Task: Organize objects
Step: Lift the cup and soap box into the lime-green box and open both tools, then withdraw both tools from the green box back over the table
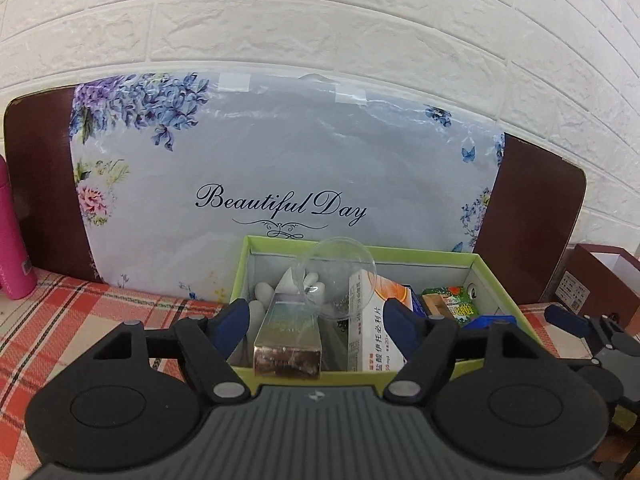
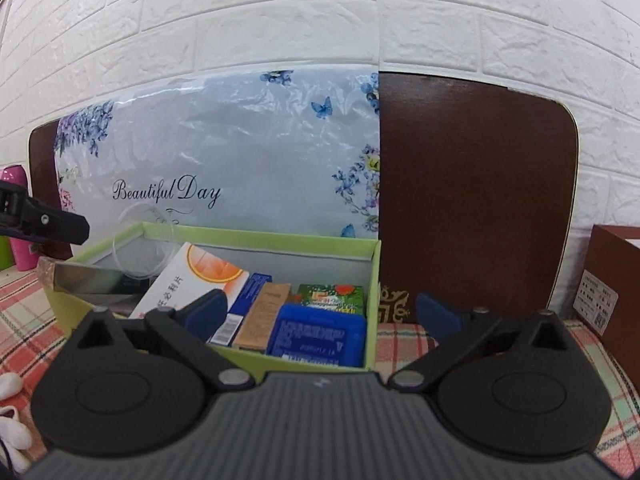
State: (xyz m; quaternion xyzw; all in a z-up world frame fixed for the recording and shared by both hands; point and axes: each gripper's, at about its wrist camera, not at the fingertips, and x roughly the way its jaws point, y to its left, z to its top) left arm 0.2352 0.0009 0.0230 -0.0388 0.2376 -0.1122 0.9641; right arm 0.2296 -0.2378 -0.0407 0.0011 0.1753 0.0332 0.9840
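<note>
A green open box (image 1: 352,378) (image 2: 260,236) stands on the plaid cloth, filled with packets. My left gripper (image 1: 318,320) is open at its front wall, one finger to each side of a shiny gold box (image 1: 288,340) and a white-and-orange medicine box (image 1: 366,320); the pads do not press on them. A clear round lid (image 1: 336,276) leans behind them. My right gripper (image 2: 322,312) is open wide over the box's right end, above a blue box (image 2: 316,336), a tan carton (image 2: 264,316) and a green packet (image 2: 332,298), holding nothing.
A floral board (image 1: 280,160) reading "Beautiful Day" leans on the white brick wall behind the box. A pink bottle (image 1: 12,240) stands far left, a brown carton (image 2: 616,280) far right. White soft items (image 2: 10,384) lie on the cloth at lower left.
</note>
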